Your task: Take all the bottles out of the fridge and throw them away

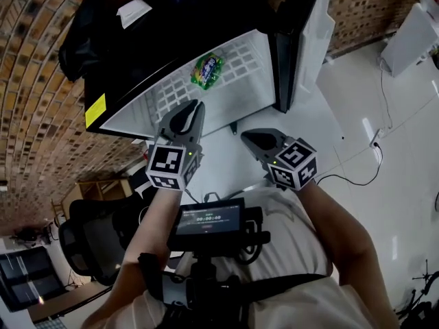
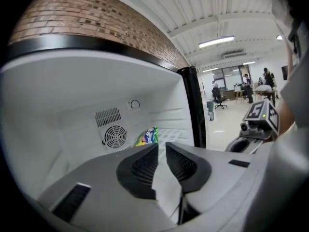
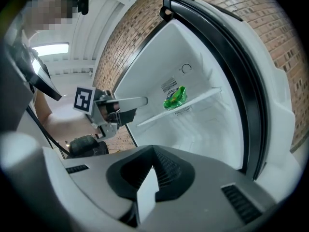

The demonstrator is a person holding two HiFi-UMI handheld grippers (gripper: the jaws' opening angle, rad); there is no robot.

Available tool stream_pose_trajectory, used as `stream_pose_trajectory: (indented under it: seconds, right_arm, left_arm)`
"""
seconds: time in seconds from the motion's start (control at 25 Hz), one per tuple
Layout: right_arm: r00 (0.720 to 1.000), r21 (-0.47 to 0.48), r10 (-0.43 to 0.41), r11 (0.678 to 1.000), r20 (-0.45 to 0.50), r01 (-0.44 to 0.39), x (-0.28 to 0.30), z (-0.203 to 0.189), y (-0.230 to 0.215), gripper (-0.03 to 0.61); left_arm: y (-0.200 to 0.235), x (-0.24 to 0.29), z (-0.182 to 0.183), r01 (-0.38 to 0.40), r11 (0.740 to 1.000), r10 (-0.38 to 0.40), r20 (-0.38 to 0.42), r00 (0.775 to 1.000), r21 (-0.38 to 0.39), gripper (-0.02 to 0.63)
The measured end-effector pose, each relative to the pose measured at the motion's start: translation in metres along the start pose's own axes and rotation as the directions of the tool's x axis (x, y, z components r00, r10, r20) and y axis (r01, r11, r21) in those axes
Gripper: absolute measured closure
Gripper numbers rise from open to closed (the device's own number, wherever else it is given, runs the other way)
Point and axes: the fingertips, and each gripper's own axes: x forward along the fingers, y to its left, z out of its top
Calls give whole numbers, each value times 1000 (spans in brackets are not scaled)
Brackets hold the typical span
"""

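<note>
The black fridge stands open, white inside. One green bottle with a colourful label lies on the white wire shelf; it also shows in the left gripper view as the bottle and in the right gripper view as the bottle. My left gripper is at the fridge's opening, short of the bottle, jaws a narrow slit apart with nothing between them. My right gripper hangs beside it outside the fridge, shut and empty.
The fridge door stands open at the right of the grippers. A black bag lies on top of the fridge. A black office chair is at the lower left. A cable runs over the white floor at right.
</note>
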Motion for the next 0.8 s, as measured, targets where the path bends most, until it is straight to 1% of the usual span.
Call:
stream_pose_trajectory:
  seconds: [0.08, 0.16, 0.24, 0.28, 0.36, 0.48, 0.52, 0.56, 0.68, 0.72, 0.8]
  right_arm:
    - [1000, 6, -5, 1000, 5, 5, -4, 1, -4, 577]
    - [1000, 11, -12, 1000, 12, 11, -9, 2, -9, 577]
    - [1000, 16, -22, 1000, 18, 22, -16, 3, -15, 577]
    - [999, 20, -29, 999, 21, 29, -21, 2, -19, 577]
    - [999, 33, -47, 998, 27, 46, -31, 1, -27, 577]
    - [997, 61, -72, 996, 29, 70, -46, -3, -41, 577]
    - [997, 69, -77, 995, 28, 75, -50, -4, -45, 577]
    - [996, 76, -81, 994, 27, 79, -53, -5, -48, 578]
    - [997, 92, -76, 993, 24, 74, -55, -7, -53, 577]
    - [997, 93, -70, 993, 19, 68, -54, -8, -53, 577]
    - [999, 91, -48, 995, 6, 48, -49, -10, -50, 577]
  left_arm:
    - [3, 17, 16, -17, 997, 18, -15, 1000, 77, 504]
    - [5, 35, 24, -34, 989, 41, -40, 998, 144, 423]
    - [8, 52, 25, -44, 984, 58, -73, 996, 173, 406]
    - [9, 59, 23, -48, 983, 65, -92, 994, 176, 389]
    - [14, 71, 16, -61, 983, 84, -133, 988, 173, 380]
    - [25, 78, 3, -106, 982, 136, -192, 972, 158, 387]
    - [29, 77, 2, -126, 980, 155, -191, 969, 152, 517]
    - [31, 74, 5, -144, 978, 170, -177, 969, 151, 536]
    - [29, 60, 16, -167, 972, 188, -121, 975, 163, 561]
    - [27, 55, 17, -167, 973, 185, -111, 976, 158, 561]
    - [24, 44, 16, -165, 978, 178, -97, 979, 125, 561]
